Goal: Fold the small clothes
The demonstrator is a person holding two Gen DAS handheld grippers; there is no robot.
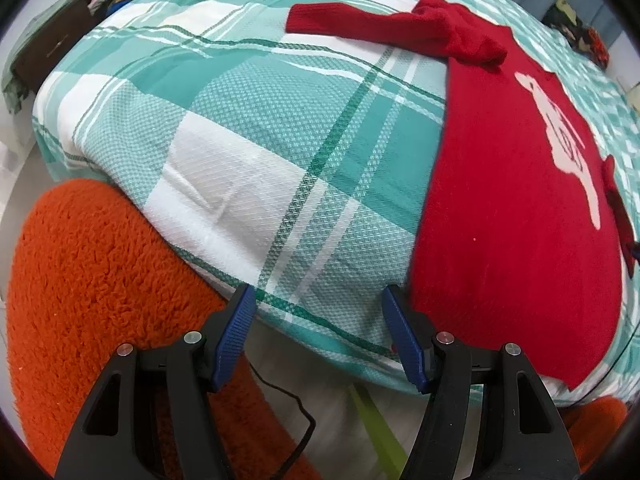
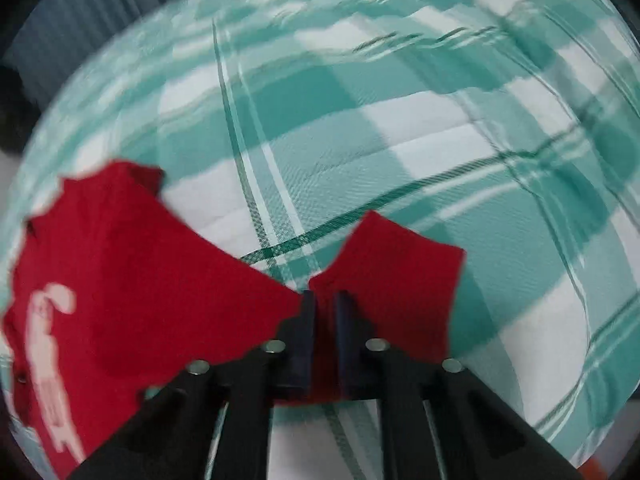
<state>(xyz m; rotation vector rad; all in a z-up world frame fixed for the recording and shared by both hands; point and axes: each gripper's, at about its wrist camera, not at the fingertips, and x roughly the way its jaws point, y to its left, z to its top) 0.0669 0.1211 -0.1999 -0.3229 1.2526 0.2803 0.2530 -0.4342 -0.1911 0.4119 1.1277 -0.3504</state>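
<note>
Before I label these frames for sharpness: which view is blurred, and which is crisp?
Left wrist view: crisp; the weave of the teal-and-white plaid bedcover and the red knit sweater read clearly, though the fisheye bulges the bed. Right wrist view: motion-smeared, the plaid streaked toward the top, the sweater's edges soft, only the right tongs fairly sharp.

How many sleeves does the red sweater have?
2. One sleeve lies flat across the blanket; the other sleeve is pinched in the right gripper.

L claw agape, R claw clamped
</note>
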